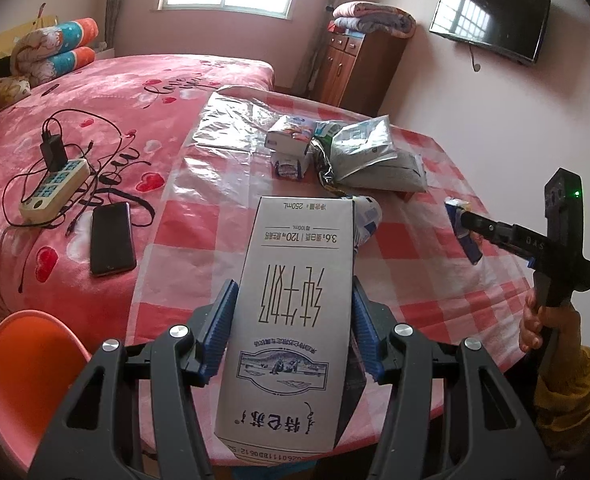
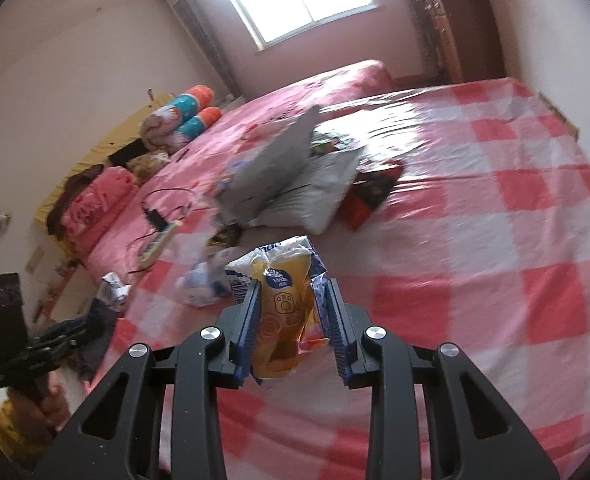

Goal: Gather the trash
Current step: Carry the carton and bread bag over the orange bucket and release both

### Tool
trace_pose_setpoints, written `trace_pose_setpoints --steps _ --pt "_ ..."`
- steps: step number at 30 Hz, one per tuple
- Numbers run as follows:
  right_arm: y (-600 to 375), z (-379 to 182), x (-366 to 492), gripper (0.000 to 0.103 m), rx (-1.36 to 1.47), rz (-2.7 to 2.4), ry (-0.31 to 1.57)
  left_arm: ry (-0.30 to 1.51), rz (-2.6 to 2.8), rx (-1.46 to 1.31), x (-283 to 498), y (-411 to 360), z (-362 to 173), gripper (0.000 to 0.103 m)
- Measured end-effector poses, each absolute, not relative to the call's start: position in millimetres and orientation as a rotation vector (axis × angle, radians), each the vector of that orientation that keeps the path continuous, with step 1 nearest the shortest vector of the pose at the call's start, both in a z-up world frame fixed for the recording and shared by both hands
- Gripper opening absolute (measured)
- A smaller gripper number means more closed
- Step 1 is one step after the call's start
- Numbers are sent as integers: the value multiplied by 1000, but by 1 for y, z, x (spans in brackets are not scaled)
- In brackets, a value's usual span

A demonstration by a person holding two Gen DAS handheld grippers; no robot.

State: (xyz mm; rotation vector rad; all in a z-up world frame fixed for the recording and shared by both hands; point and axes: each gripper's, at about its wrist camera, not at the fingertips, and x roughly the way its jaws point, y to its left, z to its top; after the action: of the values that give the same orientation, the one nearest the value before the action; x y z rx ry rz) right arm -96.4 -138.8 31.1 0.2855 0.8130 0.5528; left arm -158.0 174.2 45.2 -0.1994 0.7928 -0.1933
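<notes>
The left tongs are clamping a grey milk carton about half open, blue pads pressing both its sides, holding it over the checked counter. The right tongs are gripping a crumpled yellow tissue pack, jaws narrow, above the counter's near part. More trash, a heap of wrappers, is lying farther back on the counter beside the bed.

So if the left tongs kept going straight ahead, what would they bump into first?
Probably the crumpled blue-and-white wrapper lying just past the far end of the milk carton that the left tongs hold. Beyond it sits the pile of silver bags. Depth is hard to judge here, so the carton itself may touch first.
</notes>
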Motion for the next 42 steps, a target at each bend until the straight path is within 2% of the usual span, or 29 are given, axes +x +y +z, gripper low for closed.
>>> trace_pose_setpoints --steps 12,22,30,32,35,36,37,38,39,42 --pt "-25 52 -121 34 246 838 892 761 -67 -242 -200 239 49 56" --pt "113 70 -159 34 74 1131 931 778 173 -370 -246 328 23 56" --pt "207 53 -183 35 -51 1247 961 793 284 -453 -267 370 -3 56" --pt "221 47 -190 40 -64 1254 973 805 310 -469 -269 378 -12 56" --pt "238 34 -190 53 -85 1236 999 834 344 -491 -269 386 -25 59" --pt "239 31 -188 54 -69 1231 1014 844 347 -500 -269 388 -29 59" --pt "237 29 -187 54 -54 1227 1019 848 353 -501 -269 389 -32 62" --pt "234 29 -186 55 -43 1220 1017 850 366 -492 -269 389 -34 69" --pt "228 29 -184 61 -36 1208 1006 845 378 -477 -270 388 -35 71" --pt "209 34 -178 71 -24 1155 959 823 384 -459 -268 385 -34 72"
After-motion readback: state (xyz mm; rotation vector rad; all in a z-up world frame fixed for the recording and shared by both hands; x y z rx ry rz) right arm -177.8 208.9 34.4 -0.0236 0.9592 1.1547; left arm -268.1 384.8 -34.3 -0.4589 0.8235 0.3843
